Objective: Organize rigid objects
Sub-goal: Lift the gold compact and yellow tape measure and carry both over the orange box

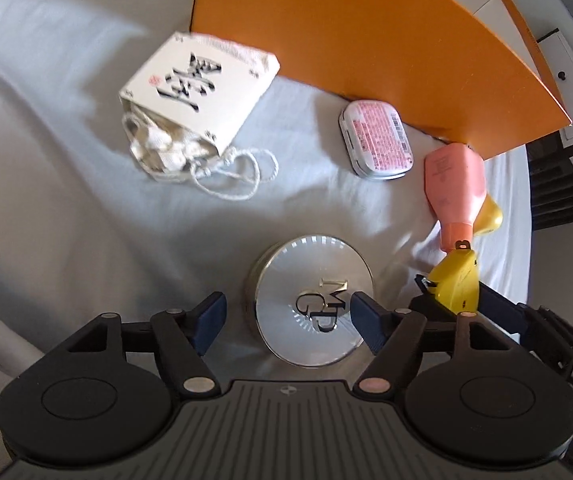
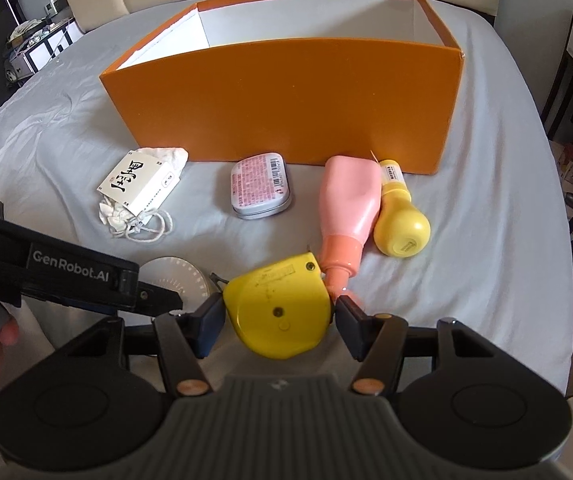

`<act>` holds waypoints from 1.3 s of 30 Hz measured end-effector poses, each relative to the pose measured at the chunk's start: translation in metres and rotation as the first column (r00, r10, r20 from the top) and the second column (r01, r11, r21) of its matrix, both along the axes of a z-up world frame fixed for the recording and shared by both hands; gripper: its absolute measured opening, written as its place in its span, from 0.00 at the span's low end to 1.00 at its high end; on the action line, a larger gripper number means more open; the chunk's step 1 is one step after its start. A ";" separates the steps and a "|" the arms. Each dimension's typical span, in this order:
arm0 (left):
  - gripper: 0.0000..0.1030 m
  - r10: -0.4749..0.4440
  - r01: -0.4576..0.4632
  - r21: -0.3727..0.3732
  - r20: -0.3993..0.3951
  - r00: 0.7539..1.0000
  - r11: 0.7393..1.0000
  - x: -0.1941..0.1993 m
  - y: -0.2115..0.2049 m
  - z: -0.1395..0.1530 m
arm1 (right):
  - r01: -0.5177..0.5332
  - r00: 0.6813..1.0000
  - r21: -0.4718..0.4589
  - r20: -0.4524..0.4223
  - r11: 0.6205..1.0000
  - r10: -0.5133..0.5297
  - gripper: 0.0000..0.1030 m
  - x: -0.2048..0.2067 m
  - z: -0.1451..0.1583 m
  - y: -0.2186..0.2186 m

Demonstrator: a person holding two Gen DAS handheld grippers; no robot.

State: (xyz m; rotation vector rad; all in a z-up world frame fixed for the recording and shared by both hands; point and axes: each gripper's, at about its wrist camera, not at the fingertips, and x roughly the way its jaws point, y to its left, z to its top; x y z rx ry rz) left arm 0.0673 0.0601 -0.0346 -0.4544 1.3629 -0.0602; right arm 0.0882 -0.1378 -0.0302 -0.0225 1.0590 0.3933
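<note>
Left gripper (image 1: 286, 320) spread wide above the round silver compact (image 1: 310, 300), nothing gripped, disc lying between the pads toward 12 o'clock on the grey sheet (image 1: 66, 220). Right gripper (image 2: 278, 320) clamped on the yellow tape measure (image 2: 278, 308), orange box (image 2: 286, 100) waiting open at 12 o'clock beyond.

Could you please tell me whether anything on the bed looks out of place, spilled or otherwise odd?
One thing stands out: the white paper bag lies tipped on its side left of the orange box, with crumpled white contents and its cord handles spilling onto the sheet. The pink bottle and yellow bottle also lie on their sides.
</note>
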 end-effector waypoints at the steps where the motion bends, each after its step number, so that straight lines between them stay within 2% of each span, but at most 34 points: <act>1: 0.81 0.002 -0.002 -0.017 -0.009 1.000 1.000 0.001 -0.001 -0.003 | -0.001 1.000 0.003 -0.003 1.000 0.001 0.58 0.000 -0.001 0.000; 10: 0.79 -0.014 0.014 -0.018 -0.001 1.000 1.000 0.008 -0.015 -0.010 | -0.019 0.999 -0.006 -0.038 1.000 0.018 0.59 0.006 -0.010 0.002; 13: 0.65 0.004 -0.003 -0.030 0.038 0.999 1.000 0.004 -0.010 -0.001 | -0.021 0.998 -0.010 -0.051 1.000 0.021 0.59 0.009 -0.014 0.003; 15: 0.52 0.013 -0.009 -0.043 0.087 0.996 0.999 -0.001 -0.007 0.005 | -0.020 0.998 -0.015 -0.058 1.000 0.019 0.59 0.010 -0.015 0.003; 18: 0.44 -0.026 0.032 -0.035 0.166 0.986 0.999 -0.010 -0.010 0.018 | -0.025 0.998 -0.025 -0.056 0.999 0.024 0.59 0.010 -0.015 0.004; 21: 0.41 -0.070 0.073 -0.006 0.213 0.975 0.997 -0.011 -0.016 0.024 | -0.031 0.998 -0.039 -0.056 0.999 0.029 0.59 0.010 -0.016 0.006; 23: 0.40 -0.094 0.095 0.007 0.212 0.973 0.995 -0.006 -0.021 0.022 | -0.037 0.998 -0.051 -0.055 0.998 0.034 0.59 0.011 -0.017 0.008; 26: 0.38 -0.119 0.126 -0.028 0.187 0.975 0.992 0.000 -0.026 0.015 | -0.042 0.998 -0.071 -0.052 0.997 0.038 0.59 0.012 -0.018 0.011; 33: 0.32 -0.074 0.094 -0.080 0.218 0.973 0.992 -0.006 -0.020 0.018 | -0.038 0.999 -0.068 -0.037 0.997 0.036 0.58 0.011 -0.017 0.009; 39: 0.30 -0.043 0.066 -0.075 0.275 0.960 0.995 -0.010 -0.016 0.032 | -0.019 1.000 -0.026 0.013 0.999 0.019 0.58 0.004 -0.004 0.001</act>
